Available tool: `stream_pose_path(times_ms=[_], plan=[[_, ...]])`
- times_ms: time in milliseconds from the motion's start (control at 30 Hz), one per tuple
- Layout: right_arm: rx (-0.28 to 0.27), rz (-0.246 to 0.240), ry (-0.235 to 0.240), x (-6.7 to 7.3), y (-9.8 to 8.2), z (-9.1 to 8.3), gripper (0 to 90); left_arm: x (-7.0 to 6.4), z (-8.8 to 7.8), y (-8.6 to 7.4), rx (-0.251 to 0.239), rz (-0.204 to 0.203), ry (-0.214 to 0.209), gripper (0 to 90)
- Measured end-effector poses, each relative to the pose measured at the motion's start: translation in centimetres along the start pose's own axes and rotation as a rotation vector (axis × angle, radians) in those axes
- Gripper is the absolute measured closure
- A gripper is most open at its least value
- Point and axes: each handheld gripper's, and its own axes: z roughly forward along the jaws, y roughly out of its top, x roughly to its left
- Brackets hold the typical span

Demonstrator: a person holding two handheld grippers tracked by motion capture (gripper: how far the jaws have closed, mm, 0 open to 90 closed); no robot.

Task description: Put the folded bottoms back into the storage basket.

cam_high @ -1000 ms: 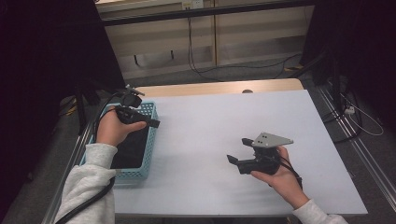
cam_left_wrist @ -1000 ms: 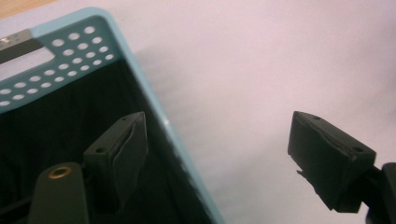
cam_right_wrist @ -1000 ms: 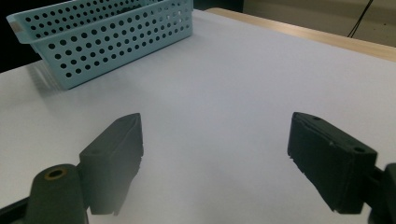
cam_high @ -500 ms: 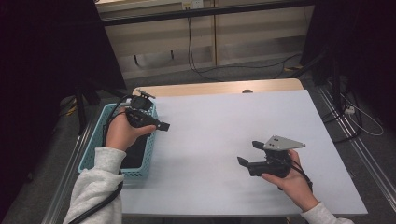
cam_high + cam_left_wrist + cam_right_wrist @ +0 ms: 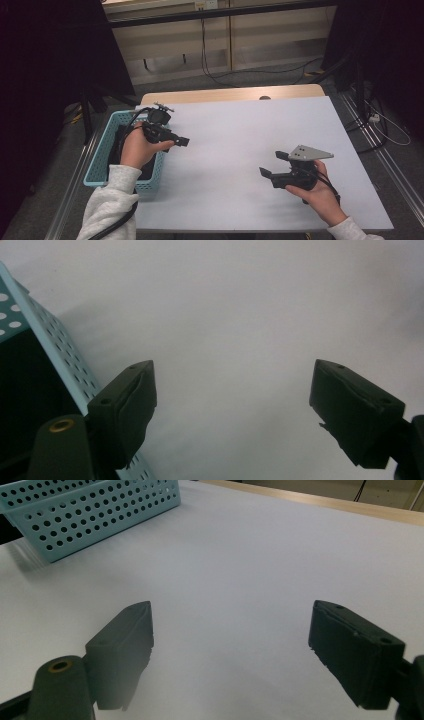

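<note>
We see the tabletop [image 5: 240,150] evenly lit from above in the high view, bright and pale against a room that falls to near black at both sides. Shadows are soft; a faint one lies under the right gripper [image 5: 268,165]. We note no glare. The high view is slightly soft but readable. In the left gripper view, the tabletop shows a dim grey gradient, darker toward the right edge, and the basket [image 5: 47,347] casts a diffuse shadow beside its wall. In the right gripper view, the near jaws are blurred while the basket's holes are sharp.
</note>
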Motion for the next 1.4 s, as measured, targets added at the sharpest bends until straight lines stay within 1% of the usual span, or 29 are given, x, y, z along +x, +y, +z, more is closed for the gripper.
stream_pose_path(times_ms=[100,233,300,333,433,567,633,667,700,733,800,833,933,1000,1067,1100,1167,1200,1233,1267,1400], plan=[[0.0,0.004,-0.004,-0.4,-0.1,0.1,17.4,-0.5,0.5,-0.2,0.003,0.009,-0.011,18.9],[-0.001,0.015,-0.01,-0.7,-0.1,0.2,16.8,-1.1,1.3,-0.6,0.001,0.014,-0.039,18.9],[-0.002,0.016,-0.008,-0.7,-0.1,0.2,16.7,-1.5,1.6,-0.7,0.001,0.028,-0.04,18.8],[-0.001,0.015,-0.008,-0.7,-0.1,0.2,16.7,-1.7,1.9,-0.8,0.001,0.024,-0.046,18.8],[-0.003,0.018,-0.011,-0.7,-0.2,-0.1,16.4,-2.1,2.5,-1.0,-0.001,0.033,-0.057,18.7],[0.0,0.024,-0.027,-1.0,-0.5,-0.5,16.4,-3.1,3.3,-1.3,-0.01,0.052,-0.085,18.5],[0.007,0.027,-0.031,-1.0,-0.7,-0.6,16.4,-3.3,3.7,-1.6,-0.007,0.058,-0.088,18.5],[0.009,0.028,-0.033,-1.0,-0.8,-0.7,16.4,-3.5,4.0,-1.8,-0.011,0.05,-0.091,18.5],[0.01,0.029,-0.035,-1.1,-0.9,-0.8,16.4,-3.5,4.2,-1.9,-0.003,0.062,-0.096,18.5],[0.01,0.029,-0.04,-1.1,-1.0,-0.9,16.2,-3.6,4.4,-2.0,-0.005,0.055,-0.099,18.5],[0.006,0.035,-0.06,-1.2,-1.1,-1.1,16.0,-3.7,4.7,-2.2,-0.001,0.064,-0.098,18.3],[0.005,0.037,-0.061,-1.3,-1.1,-1.2,15.9,-3.9,4.9,-2.3,0.001,0.065,-0.103,18.2],[0.007,0.045,-0.069,-1.5,-1.3,-1.5,15.9,-4.1,5.2,-2.6,-0.001,0.084,-0.11,18.0],[0.012,0.048,-0.074,-1.6,-1.5,-1.6,15.9,-4.3,5.3,-2.9,-0.006,0.081,-0.113,17.8],[0.015,0.049,-0.076,-1.7,-1.6,-1.6,15.9,-4.5,5.4,-3.1,-0.013,0.087,-0.115,17.7],[0.016,0.048,-0.076,-1.7,-1.6,-1.7,15.9,-4.5,5.4,-3.3,-0.009,0.096,-0.12,17.7],[0.019,0.046,-0.074,-1.7,-1.6,-1.7,15.9,-4.7,5.5,-3.7,-0.024,0.087,-0.126,17.7],[0.019,0.046,-0.073,-1.7,-1.7,-1.7,15.9,-4.7,5.6,-3.8,-0.024,0.092,-0.129,17.7],[0.022,0.046,-0.071,-1.6,-1.7,-1.7,15.9,-4.7,5.6,-4.1,-0.029,0.082,-0.132,17.7],[0.026,0.046,-0.07,-1.6,-1.8,-1.8,15.9,-4.7,5.6,-4.2,-0.029,0.088,-0.134,17.7],[0.03,0.046,-0.074,-1.8,-2.1,-2.1,15.9,-4.8,5.8,-4.8,-0.028,0.091,-0.142,17.6]])
